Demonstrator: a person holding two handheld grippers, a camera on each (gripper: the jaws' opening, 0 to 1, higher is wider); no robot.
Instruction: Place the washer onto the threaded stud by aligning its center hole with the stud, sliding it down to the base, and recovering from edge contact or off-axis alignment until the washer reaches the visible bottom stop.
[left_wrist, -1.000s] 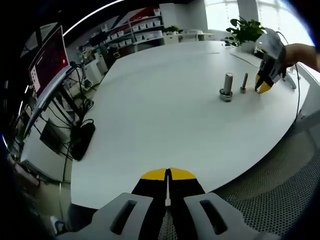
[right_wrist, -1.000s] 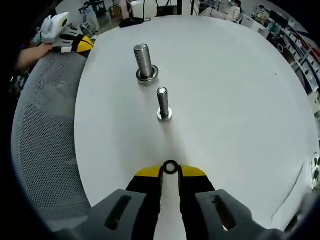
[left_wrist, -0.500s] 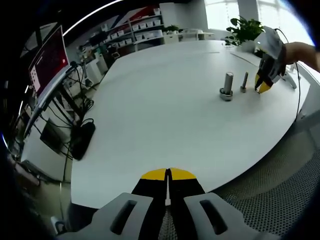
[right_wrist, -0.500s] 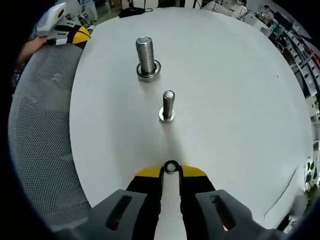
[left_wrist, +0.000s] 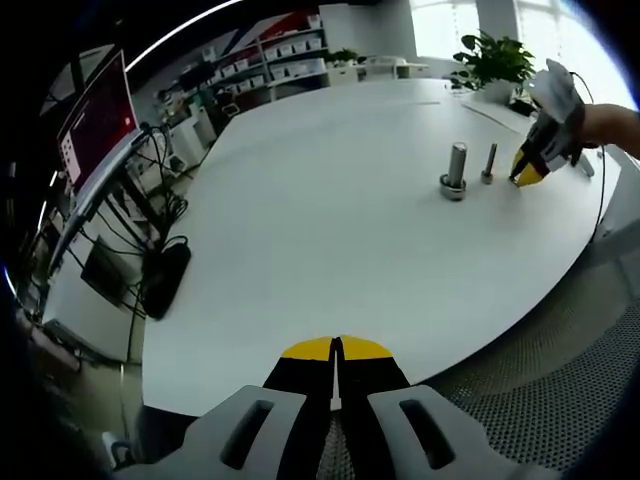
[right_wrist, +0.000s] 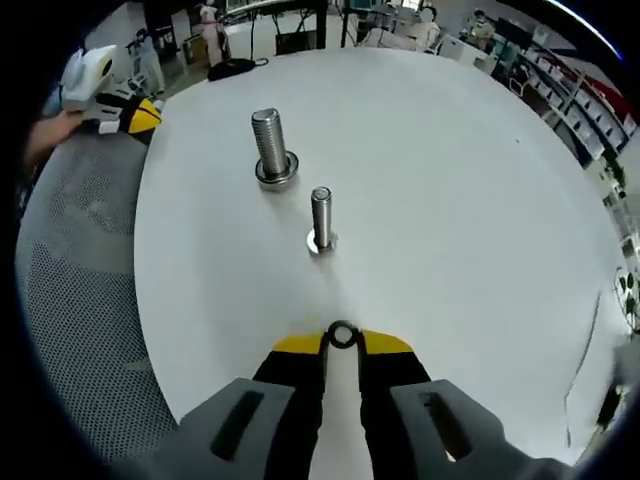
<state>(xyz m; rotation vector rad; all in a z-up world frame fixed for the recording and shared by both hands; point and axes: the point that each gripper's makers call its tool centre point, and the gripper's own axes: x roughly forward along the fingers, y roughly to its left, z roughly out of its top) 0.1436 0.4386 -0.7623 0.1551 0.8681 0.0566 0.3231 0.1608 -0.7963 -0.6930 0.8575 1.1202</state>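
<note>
1. I have the washer (right_wrist: 342, 335) pinched by its rim at the tips of my right gripper (right_wrist: 342, 343), jaws closed on it, hole visible. It hangs above the desk (right_wrist: 450, 200), well short of the studs, so I judge the step in hand is the carry and approach; nothing is threaded yet.
2. My left gripper (left_wrist: 336, 348) sits idle off the near desk edge with its jaws shut on nothing.
3. Two upright metal studs stand ahead: the slim stud (right_wrist: 321, 220) nearer, the thick stud (right_wrist: 271, 148) beyond it. By the washer's small ring I take the slim one as the likely target, though I cannot be sure.
4. The next move calls for bringing the washer over the stud top, levelling it so the hole sits on axis, then lowering it; a tilt would catch the edge on the threads.
5. The studs are bright steel, ridged with thread, on flat round bases. The desk is smooth matte white; a grey mesh chair (right_wrist: 80, 300) sits alongside.
</note>
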